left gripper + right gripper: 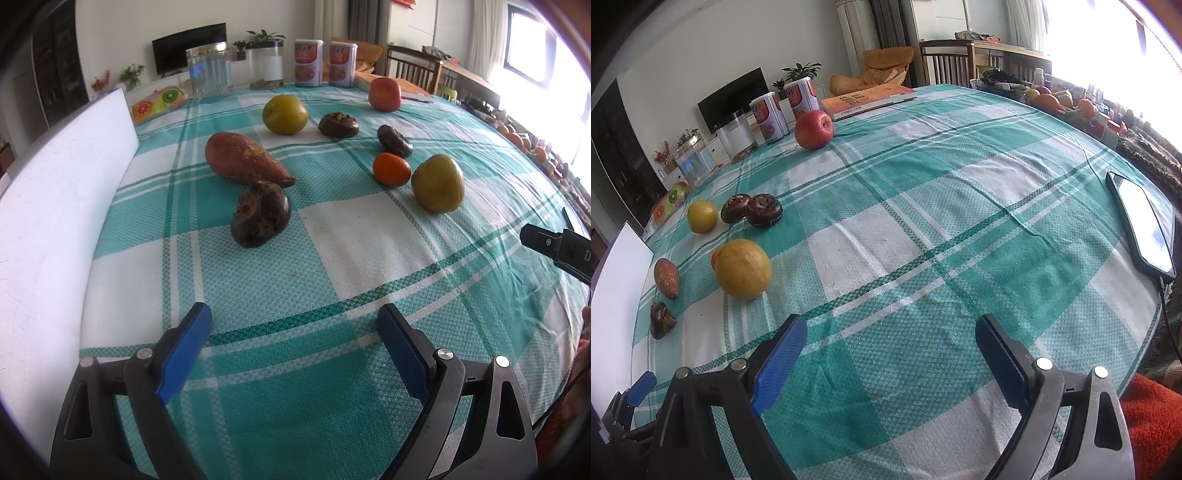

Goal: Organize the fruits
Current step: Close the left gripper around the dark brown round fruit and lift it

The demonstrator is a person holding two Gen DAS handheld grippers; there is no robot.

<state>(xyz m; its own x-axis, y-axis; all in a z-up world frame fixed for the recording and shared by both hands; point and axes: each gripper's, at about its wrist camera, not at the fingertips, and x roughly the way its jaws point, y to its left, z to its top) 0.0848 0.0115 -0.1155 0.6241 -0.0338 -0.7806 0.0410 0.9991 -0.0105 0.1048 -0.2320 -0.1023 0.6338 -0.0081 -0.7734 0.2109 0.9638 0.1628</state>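
Fruits lie on a green checked tablecloth (295,295). In the left wrist view I see a sweet potato (243,158), a dark water chestnut (260,214) in front of it, two more chestnuts (338,124) (393,140), two yellow-green fruits (284,114) (437,183), a small orange (391,169) and a red apple (384,94) far back. My left gripper (295,354) is open and empty, short of the near chestnut. My right gripper (890,362) is open and empty over bare cloth; the yellow fruit (743,268) lies ahead to its left, the apple (813,129) far back.
A white board (55,206) stands along the table's left edge. Jars (208,70) and two tins (308,62) line the far edge, with a book (868,100) beside them. A phone (1145,229) lies at the right edge. The right gripper's tip (554,247) shows at the right.
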